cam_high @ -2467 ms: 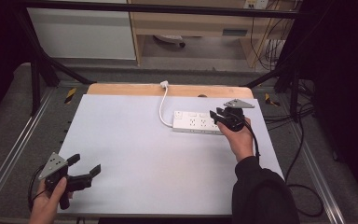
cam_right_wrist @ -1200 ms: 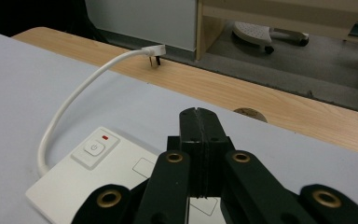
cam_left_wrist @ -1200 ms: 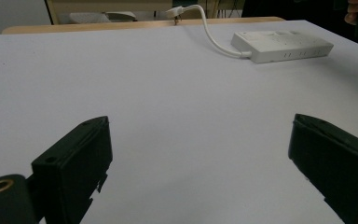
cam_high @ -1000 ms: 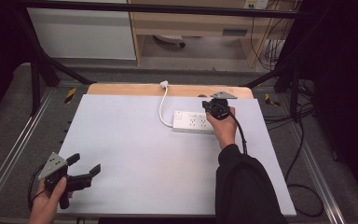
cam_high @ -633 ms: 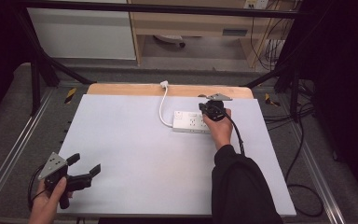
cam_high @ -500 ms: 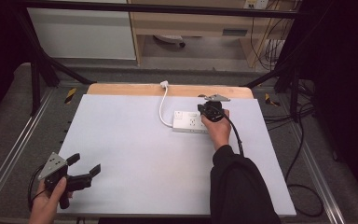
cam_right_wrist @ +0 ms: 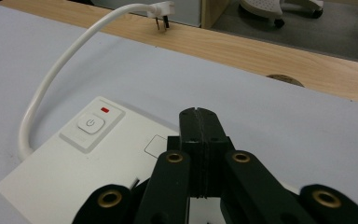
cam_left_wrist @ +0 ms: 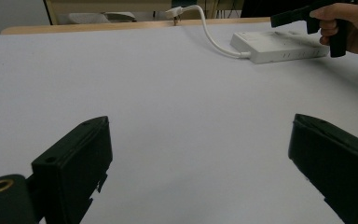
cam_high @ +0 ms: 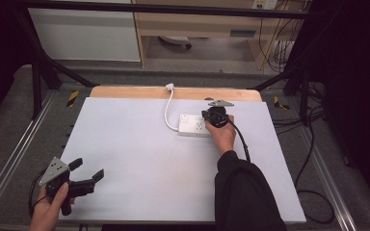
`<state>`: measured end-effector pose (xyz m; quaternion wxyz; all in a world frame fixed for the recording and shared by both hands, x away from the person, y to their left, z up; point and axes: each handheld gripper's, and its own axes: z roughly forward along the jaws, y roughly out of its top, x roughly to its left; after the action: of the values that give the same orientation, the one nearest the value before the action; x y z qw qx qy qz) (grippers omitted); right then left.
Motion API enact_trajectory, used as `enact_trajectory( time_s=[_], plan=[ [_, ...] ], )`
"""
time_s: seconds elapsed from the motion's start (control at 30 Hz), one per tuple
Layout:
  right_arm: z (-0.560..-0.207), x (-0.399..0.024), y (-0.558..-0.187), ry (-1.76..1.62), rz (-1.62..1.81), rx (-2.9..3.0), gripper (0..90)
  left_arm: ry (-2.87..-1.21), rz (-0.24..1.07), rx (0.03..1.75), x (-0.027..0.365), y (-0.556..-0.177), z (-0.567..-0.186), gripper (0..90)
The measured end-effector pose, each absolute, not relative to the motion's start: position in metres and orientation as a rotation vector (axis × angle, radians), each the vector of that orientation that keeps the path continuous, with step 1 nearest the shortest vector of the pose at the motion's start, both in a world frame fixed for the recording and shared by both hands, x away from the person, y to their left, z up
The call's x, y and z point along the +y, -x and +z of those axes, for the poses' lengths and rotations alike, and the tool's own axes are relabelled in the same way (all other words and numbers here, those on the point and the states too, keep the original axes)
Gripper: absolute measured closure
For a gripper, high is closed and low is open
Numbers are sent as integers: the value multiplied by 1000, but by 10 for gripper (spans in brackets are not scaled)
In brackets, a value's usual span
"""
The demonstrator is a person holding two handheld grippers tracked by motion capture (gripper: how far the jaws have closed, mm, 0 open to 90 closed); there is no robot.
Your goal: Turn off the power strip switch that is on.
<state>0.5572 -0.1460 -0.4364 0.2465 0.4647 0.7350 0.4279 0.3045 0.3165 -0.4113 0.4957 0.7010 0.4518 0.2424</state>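
White power strip point(cam_high: 195, 125) beneath right hand-held gripper point(cam_right_wrist: 199, 122)

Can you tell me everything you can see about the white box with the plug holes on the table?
The power strip is a flat white plastic box lying flat on the far right part of the white table. One end has a square power button with a small red mark beside it. Sockets run along its top. A thick white cable curves from the button end to a plug lying unplugged on the wooden edge. The shut right gripper hovers over it; touching cannot be told.
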Motion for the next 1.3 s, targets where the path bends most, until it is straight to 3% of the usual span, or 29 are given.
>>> enact_trajectory(
  time_s=[1.3],
  plan=[
    [-444,-143,-557,-1277,1155,2010,900,-1700,582,1090,316,-304,-411,60]
  ],
)
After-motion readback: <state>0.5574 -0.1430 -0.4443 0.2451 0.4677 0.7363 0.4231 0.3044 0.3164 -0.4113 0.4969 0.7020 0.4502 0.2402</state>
